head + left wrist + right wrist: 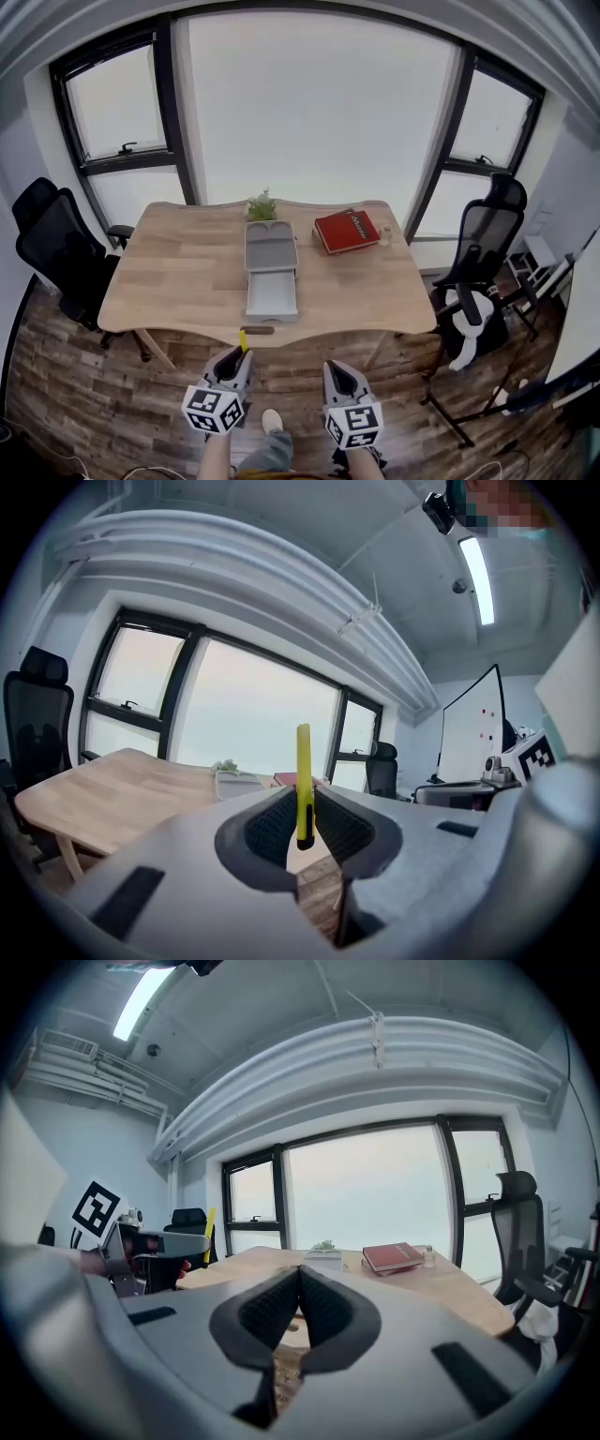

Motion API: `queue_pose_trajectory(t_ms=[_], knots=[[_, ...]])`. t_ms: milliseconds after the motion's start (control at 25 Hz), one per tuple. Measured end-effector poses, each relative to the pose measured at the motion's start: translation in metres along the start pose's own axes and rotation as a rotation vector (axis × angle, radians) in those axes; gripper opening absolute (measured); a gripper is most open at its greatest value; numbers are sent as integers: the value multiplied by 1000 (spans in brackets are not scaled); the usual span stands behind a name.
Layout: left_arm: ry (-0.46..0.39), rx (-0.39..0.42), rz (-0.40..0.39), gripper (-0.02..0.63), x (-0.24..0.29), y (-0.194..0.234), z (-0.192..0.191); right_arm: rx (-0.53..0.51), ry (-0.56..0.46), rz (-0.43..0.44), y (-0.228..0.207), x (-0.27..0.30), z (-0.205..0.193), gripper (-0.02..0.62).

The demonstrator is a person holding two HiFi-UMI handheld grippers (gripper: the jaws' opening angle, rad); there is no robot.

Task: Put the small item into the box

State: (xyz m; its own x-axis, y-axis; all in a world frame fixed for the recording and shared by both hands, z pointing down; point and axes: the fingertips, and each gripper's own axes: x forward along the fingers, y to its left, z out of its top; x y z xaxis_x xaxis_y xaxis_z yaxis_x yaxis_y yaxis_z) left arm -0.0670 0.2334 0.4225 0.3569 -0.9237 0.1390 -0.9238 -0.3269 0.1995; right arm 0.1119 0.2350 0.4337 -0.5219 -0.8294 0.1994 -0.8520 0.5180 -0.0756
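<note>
Short of the wooden tabletop [178, 281], the left gripper [237, 358] clamps a slim yellow stick [303, 780] upright in its fingers, well apart from the open grey box [272, 248]; the right gripper [335, 370] has its fingers pressed together, empty.

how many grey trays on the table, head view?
2. Far grey tray sits mid-table by the plant; near grey tray lies right in front of it, at the table's near edge. Nothing seems hidden.

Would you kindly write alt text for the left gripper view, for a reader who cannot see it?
The left gripper is shut on a slim yellow item standing upright. Beyond lie a wooden table bearing a grey box and a wide window.
</note>
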Motion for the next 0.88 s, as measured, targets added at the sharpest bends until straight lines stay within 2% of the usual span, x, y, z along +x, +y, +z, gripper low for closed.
queue_pose_trajectory(t_ms=[280, 440, 880], knots=[[31, 18, -24, 63, 91, 70, 31, 15, 9, -19, -24, 114, 29, 3], [41, 8, -37, 63, 132, 103, 35, 10, 26, -27, -31, 162, 34, 3], [72, -27, -78, 63, 189, 133, 31, 14, 47, -79, -57, 205, 37, 3]])
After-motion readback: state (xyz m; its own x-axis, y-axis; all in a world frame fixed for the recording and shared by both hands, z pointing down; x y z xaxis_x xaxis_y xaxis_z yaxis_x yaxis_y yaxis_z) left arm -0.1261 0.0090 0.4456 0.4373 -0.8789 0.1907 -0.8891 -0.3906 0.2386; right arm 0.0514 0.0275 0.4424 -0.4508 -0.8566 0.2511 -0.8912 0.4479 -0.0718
